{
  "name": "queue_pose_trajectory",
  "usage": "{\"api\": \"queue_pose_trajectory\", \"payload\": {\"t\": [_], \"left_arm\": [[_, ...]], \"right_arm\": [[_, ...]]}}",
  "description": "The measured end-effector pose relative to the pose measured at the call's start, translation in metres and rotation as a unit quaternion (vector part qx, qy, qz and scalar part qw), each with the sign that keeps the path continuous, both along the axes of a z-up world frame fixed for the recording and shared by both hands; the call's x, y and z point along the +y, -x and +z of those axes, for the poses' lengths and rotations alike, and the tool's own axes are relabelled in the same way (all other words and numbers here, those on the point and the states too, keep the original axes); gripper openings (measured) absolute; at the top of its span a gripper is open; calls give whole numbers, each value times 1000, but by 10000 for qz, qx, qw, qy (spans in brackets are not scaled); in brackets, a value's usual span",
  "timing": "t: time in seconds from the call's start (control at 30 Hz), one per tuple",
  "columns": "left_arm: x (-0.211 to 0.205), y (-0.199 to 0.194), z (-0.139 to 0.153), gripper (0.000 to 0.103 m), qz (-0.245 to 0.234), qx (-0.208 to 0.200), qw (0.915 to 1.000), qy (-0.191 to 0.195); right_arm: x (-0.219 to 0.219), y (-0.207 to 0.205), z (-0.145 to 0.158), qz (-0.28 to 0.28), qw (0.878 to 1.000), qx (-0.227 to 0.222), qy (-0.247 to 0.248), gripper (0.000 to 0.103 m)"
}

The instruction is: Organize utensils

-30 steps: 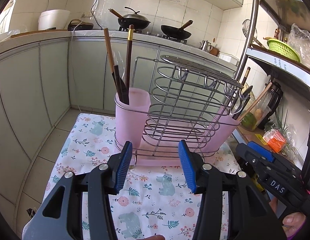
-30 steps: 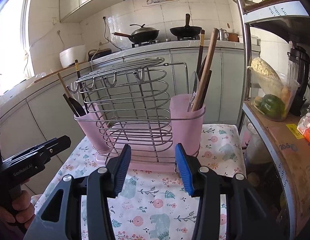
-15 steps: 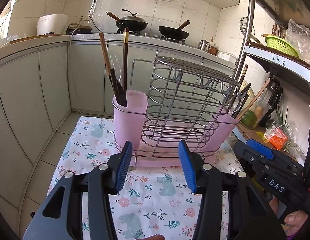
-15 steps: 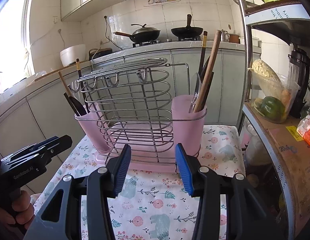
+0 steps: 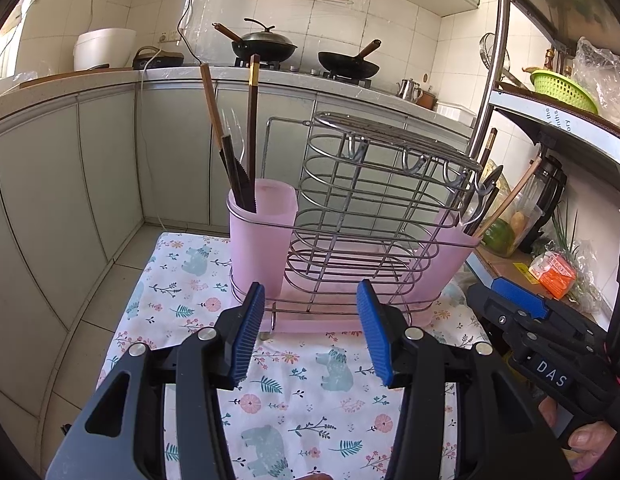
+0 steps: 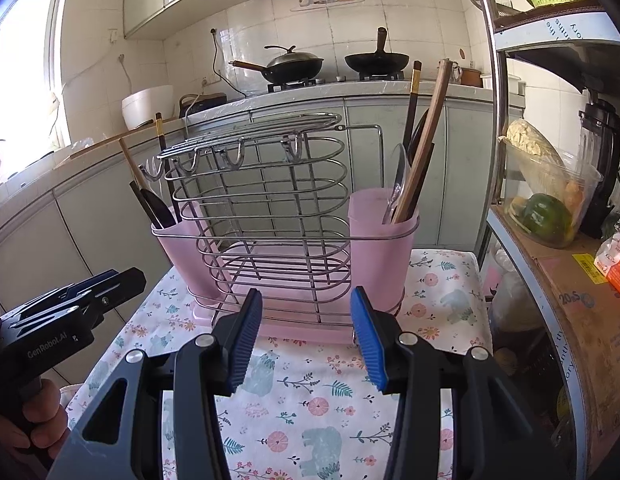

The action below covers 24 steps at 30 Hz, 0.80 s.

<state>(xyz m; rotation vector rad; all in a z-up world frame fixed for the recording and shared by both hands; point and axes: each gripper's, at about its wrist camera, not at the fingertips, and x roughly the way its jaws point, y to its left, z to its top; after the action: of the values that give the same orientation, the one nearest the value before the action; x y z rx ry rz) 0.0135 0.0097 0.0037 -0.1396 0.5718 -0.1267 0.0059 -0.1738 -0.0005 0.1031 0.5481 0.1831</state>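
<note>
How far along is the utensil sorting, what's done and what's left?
Done, it seems: utensils stand in both pink cups, one and the other, flanking the wire rack. In hand: nothing; left gripper and right gripper are open and empty. Left: no loose utensils show on the floral cloth.

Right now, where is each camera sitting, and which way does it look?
Left wrist view: sits on the left gripper, looking forward and a bit down at the wire rack with its pink cups; the right gripper and some fingers show at the right edge.
Right wrist view: sits on the right gripper, facing the same rack from the other side; the left gripper and a hand show at the left edge.
Shared: rack, floral cloth, both woks on the stove.
</note>
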Motion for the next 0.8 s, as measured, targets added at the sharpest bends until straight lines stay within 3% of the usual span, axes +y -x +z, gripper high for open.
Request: {"api": "queue_pose_trajectory", "payload": {"t": [0.8], "left_arm": [[-3, -1, -4, 48, -39, 50, 10000, -25]], "right_arm": [[0, 0, -1, -2, 10000, 11, -11, 45]]}}
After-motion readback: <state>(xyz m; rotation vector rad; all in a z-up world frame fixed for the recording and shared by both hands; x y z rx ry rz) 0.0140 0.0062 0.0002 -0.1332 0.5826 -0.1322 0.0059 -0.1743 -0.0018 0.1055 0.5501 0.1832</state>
